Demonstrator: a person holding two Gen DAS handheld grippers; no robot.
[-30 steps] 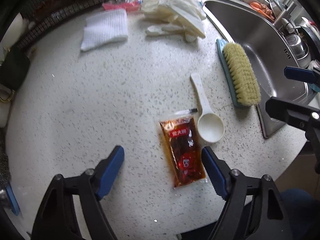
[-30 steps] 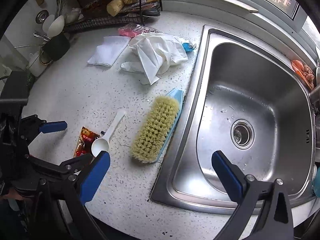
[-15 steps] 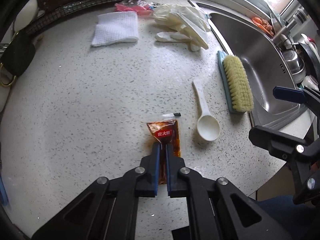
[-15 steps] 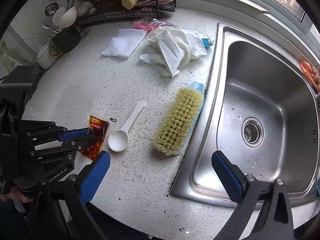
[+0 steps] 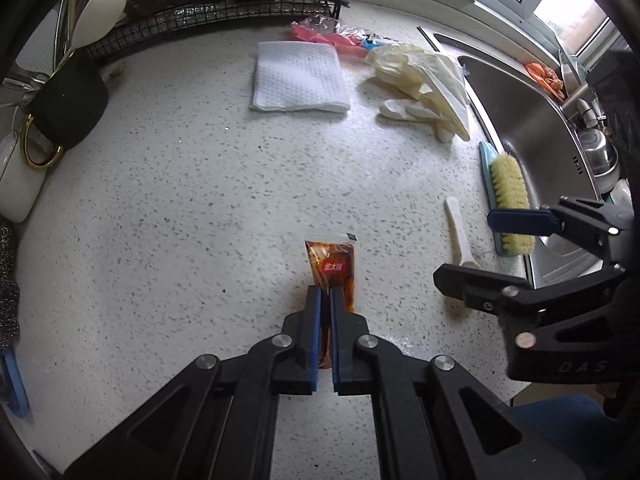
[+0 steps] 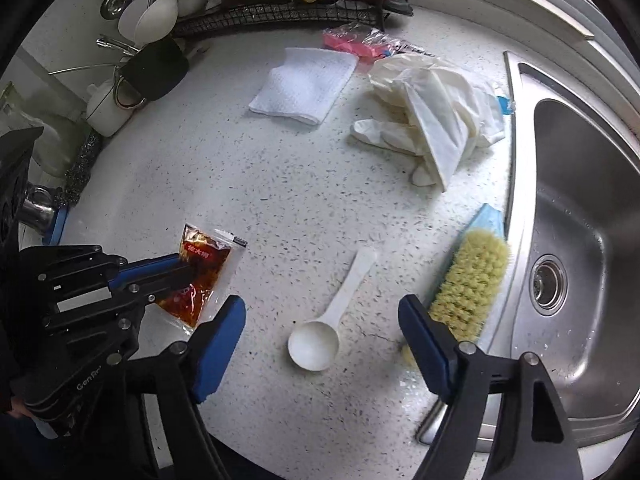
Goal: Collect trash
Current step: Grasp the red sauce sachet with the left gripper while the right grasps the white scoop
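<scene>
A red sauce packet point(image 5: 332, 266) is pinched at its near end by my left gripper point(image 5: 325, 292), which is shut on it; the rest of the packet point(image 6: 200, 268) hangs just over the speckled counter. My right gripper point(image 6: 320, 312) hovers over a white plastic spoon point(image 6: 316, 344). Its jaws are closing, one blue pad on each side of the spoon's bowl, and neither pad touches it. In the left wrist view the right gripper point(image 5: 480, 248) stands close to the right of the packet and covers the spoon's bowl.
A scrubbing brush point(image 6: 468, 280) lies beside the steel sink point(image 6: 580, 200). White gloves point(image 6: 436, 120), a folded cloth point(image 6: 304, 84) and a pink wrapper point(image 6: 348, 42) lie farther back. A wire rack point(image 6: 280, 12) and a black mug point(image 6: 156, 68) line the back left.
My left gripper shut on the sauce packet and has drawn it back along the counter. My right gripper swung left from the sink to over the spoon, and its jaws have narrowed.
</scene>
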